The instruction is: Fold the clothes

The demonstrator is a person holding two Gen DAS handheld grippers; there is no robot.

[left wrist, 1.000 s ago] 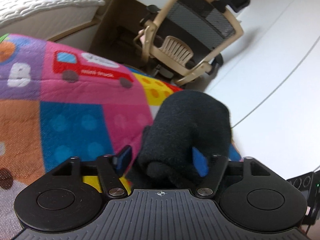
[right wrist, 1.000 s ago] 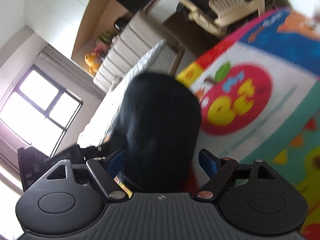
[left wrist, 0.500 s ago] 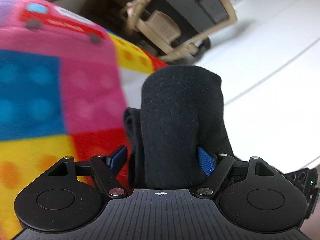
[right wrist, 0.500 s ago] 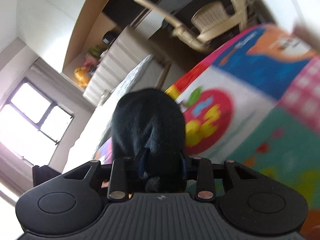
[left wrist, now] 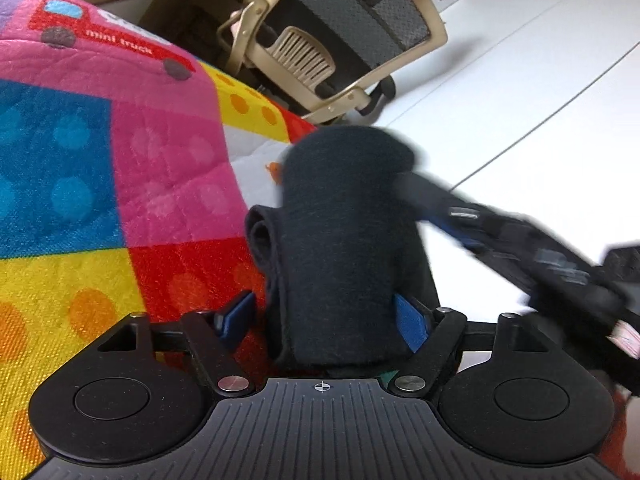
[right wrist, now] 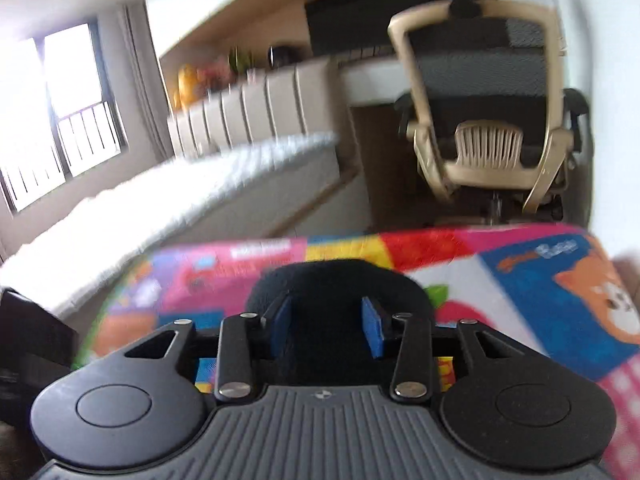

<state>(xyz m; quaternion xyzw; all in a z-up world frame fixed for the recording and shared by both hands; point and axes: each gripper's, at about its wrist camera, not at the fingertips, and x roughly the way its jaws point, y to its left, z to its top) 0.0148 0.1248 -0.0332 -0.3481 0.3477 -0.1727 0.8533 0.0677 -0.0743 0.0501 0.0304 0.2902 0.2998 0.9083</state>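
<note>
The black garment (left wrist: 348, 240) is a soft, fuzzy roll. Its long side runs straight out from the left gripper (left wrist: 324, 320), and one rolled edge curls on the left. It sits between the left jaws, which stand wide apart; the right blue pad touches it, the left pad does not. The right gripper (right wrist: 328, 324) has its jaws half apart, just been opening, with the black cloth between them, not squeezed. Under it lies a bright, quilted play mat (left wrist: 120, 160).

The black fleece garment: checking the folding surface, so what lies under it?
Under the black fleece garment lies a colourful patchwork play mat; the mat directly beneath it is covered.
</note>
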